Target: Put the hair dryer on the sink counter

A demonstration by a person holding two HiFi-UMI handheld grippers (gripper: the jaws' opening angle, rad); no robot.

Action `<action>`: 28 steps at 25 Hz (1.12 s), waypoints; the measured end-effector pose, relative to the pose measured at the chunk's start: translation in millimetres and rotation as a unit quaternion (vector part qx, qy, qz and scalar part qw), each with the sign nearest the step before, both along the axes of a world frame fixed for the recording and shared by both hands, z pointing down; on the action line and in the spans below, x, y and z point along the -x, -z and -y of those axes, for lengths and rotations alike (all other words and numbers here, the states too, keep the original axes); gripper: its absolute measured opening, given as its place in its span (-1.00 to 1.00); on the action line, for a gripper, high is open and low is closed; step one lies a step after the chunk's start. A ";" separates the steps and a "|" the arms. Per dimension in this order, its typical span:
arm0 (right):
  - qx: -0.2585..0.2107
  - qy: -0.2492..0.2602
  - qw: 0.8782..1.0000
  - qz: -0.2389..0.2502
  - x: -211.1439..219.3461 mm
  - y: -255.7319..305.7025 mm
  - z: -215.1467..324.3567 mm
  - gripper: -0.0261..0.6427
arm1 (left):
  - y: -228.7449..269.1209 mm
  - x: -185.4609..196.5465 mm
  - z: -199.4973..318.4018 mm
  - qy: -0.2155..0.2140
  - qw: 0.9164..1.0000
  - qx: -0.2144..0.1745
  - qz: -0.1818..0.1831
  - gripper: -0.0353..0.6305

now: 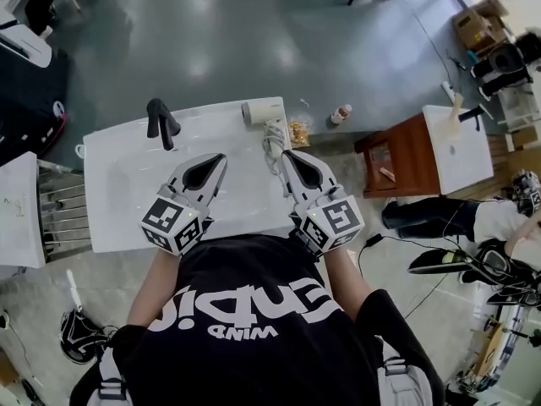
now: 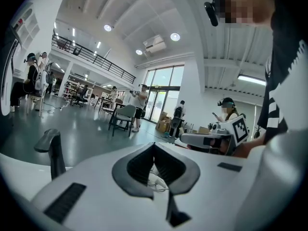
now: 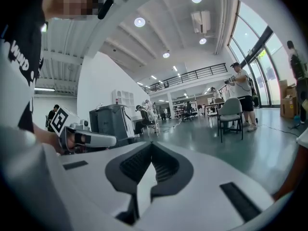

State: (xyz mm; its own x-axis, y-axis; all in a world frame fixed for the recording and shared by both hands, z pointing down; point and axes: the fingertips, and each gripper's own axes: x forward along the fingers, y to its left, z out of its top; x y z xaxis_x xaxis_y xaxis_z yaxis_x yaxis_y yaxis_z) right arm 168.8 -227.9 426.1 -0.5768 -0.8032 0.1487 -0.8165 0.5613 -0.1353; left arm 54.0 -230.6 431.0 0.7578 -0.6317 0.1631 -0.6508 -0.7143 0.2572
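Note:
The white hair dryer (image 1: 260, 112) lies on the far right edge of the white sink counter (image 1: 127, 184), its pale cord (image 1: 272, 145) coiled just in front of it. My left gripper (image 1: 220, 158) hovers over the counter's middle, jaws shut with nothing held; in the left gripper view (image 2: 154, 145) a bit of the cord (image 2: 157, 180) shows through the gap behind the closed tips. My right gripper (image 1: 288, 154) hangs beside the cord, shut and empty, with its tips meeting in the right gripper view (image 3: 151, 144).
A black faucet (image 1: 161, 122) stands at the counter's far left. A small bottle (image 1: 341, 113) and a snack packet (image 1: 297, 132) lie beyond the counter's right end. A wooden stand (image 1: 404, 155) with a white basin (image 1: 456, 146) is to the right, near a seated person (image 1: 473, 220).

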 end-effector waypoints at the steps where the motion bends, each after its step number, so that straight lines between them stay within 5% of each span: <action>1: -0.008 0.000 1.000 0.001 0.8 3.1 -1.7 -0.87 | 2.5 -0.3 -1.1 -0.003 1.000 -0.004 -0.003 -0.83; 10: -0.056 0.014 0.998 0.012 9.3 17.5 -8.2 -0.87 | 15.4 -1.2 -6.8 -0.016 0.999 -0.040 -0.013 -0.83; 28: -0.039 0.034 0.998 0.022 10.4 13.0 -10.1 -0.87 | 12.9 7.8 -9.4 -0.008 0.999 -0.042 0.005 -0.83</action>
